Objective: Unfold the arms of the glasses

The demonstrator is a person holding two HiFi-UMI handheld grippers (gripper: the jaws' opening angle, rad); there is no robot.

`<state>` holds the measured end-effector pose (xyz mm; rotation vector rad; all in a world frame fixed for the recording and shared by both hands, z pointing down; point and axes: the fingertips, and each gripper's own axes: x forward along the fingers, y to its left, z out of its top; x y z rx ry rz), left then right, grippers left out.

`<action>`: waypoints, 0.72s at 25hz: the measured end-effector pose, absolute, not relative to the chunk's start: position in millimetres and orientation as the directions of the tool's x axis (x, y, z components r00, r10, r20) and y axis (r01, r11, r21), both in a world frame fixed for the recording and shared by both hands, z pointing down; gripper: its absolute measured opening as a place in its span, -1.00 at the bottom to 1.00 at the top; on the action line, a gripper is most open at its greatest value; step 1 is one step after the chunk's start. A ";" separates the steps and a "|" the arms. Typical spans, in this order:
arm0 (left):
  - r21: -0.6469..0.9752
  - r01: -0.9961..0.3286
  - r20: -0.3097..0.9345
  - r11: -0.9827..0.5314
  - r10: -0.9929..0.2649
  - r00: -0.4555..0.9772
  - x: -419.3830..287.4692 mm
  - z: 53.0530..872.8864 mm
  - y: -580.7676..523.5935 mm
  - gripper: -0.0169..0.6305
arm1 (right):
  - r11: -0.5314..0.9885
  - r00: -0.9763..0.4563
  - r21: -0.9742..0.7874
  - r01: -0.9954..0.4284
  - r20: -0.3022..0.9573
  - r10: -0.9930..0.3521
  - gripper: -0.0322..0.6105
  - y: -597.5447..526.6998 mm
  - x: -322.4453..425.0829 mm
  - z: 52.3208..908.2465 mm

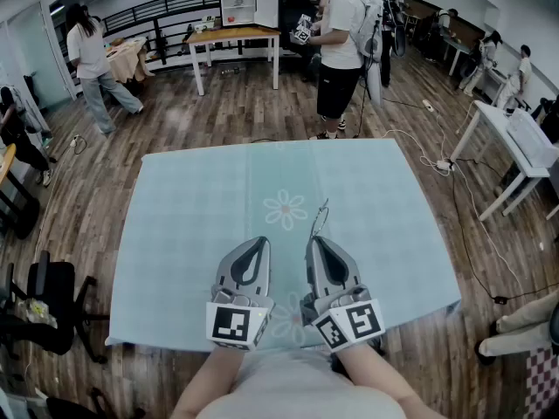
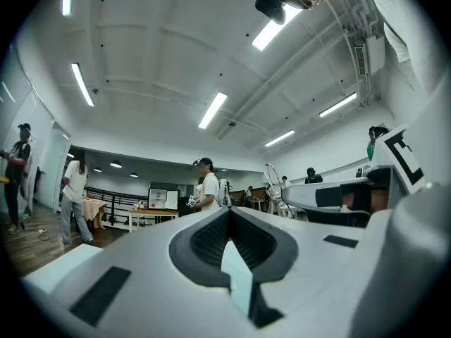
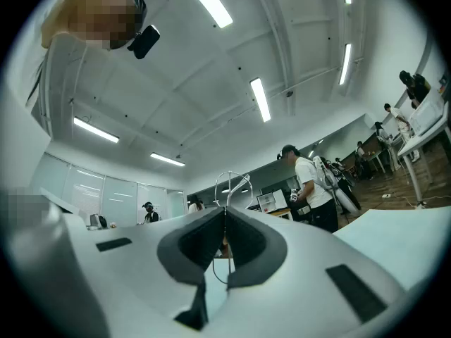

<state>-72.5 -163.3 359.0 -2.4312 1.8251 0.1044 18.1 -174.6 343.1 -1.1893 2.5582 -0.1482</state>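
Jaws of left gripper (image 1: 260,243) together, nothing between them. Jaws of right gripper (image 1: 313,239) clamped on glasses (image 1: 320,218), wire frame sticking out ahead of its tips. Both grippers over pale blue flowered cloth (image 1: 183,225); wood floor (image 1: 262,112) and people (image 1: 342,33) beyond

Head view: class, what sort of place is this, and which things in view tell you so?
Likely a shared lab or workroom: a wooden-topped table and white desks on a wood floor, cables trailing across it, and a standing person among several others.

Two tongs (image 1: 262,242) (image 1: 314,239), one pair of glasses (image 1: 320,219)
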 end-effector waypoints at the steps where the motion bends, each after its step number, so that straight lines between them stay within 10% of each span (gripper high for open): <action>1: -0.039 -0.960 -0.117 -0.276 -0.953 0.279 -72.1 358.3 -163.9 -0.92 | 0.651 -0.606 -0.220 -0.727 -0.240 -0.758 -0.87 -174.9 18.3 342.0; 18: -0.040 -0.962 -0.136 -0.271 -0.952 0.274 -70.6 354.0 -157.5 -0.92 | 0.692 -0.652 -0.314 -0.650 -0.238 -0.720 -0.87 -170.5 23.0 340.9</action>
